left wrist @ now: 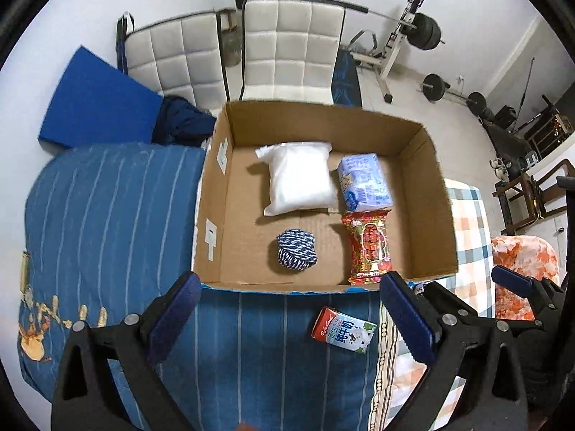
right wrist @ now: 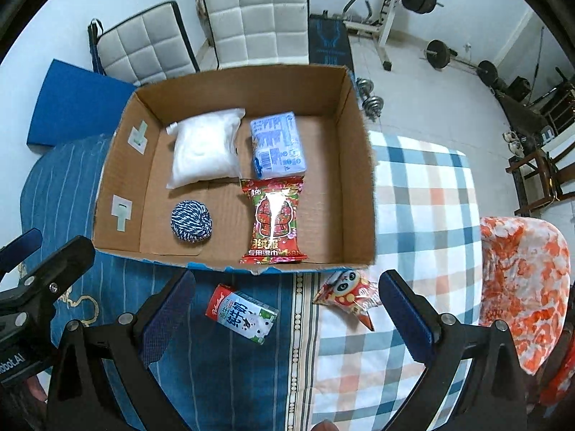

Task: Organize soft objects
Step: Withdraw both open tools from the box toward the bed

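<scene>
While both the left gripper (left wrist: 289,318) and right gripper (right wrist: 287,318) are held released and empty above the bed (right wrist: 230,377), four soft items are seen in the cardboard box (right wrist: 359,165); the milk carton (right wrist: 242,313) and panda packet (right wrist: 346,296) remain outside, so a descent onto one is judged next.

one box (right wrist: 359,165), four packs, perhaps more

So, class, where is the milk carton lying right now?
In the right wrist view the milk carton lies on the blue striped bedding, outside the cardboard box, left of the panda packet.
</scene>
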`<action>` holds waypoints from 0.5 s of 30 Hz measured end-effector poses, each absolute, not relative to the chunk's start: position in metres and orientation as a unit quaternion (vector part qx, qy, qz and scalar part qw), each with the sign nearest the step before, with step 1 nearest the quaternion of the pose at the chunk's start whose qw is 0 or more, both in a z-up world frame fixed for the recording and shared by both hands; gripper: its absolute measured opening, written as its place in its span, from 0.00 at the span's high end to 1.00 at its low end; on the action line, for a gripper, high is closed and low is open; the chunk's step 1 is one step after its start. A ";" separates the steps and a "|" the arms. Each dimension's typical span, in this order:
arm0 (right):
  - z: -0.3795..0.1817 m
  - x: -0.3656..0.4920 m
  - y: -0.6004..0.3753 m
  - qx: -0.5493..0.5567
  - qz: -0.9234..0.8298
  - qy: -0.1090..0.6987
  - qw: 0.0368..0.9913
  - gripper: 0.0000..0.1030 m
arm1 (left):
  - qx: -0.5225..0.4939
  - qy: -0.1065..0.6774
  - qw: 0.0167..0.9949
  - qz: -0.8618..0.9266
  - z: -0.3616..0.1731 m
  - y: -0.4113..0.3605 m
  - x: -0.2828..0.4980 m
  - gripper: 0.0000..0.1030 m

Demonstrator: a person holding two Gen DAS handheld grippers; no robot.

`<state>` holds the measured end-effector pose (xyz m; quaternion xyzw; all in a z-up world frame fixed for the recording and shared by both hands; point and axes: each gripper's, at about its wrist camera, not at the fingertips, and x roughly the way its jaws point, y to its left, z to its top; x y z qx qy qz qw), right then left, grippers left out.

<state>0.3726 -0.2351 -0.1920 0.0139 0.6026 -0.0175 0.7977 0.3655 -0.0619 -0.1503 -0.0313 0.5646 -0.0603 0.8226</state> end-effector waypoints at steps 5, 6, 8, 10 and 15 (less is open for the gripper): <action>-0.169 0.355 -0.239 0.019 -0.020 0.585 0.811 0.00 | -0.022 0.544 0.837 -0.061 -0.131 -0.064 0.353 0.01; -0.165 0.351 -0.239 0.018 -0.020 0.581 0.813 0.00 | -0.021 0.540 0.839 -0.061 -0.127 -0.063 0.350 0.01; -0.157 0.347 -0.239 0.018 -0.020 0.576 0.817 0.00 | -0.019 0.532 0.844 -0.059 -0.118 -0.063 0.345 0.01; -0.149 0.341 -0.238 0.016 -0.018 0.571 0.821 0.00 | -0.019 0.525 0.849 -0.058 -0.111 -0.062 0.340 0.01; -0.131 0.332 -0.235 0.012 -0.013 0.557 0.830 0.00 | -0.026 0.515 0.855 -0.058 -0.099 -0.060 0.331 0.01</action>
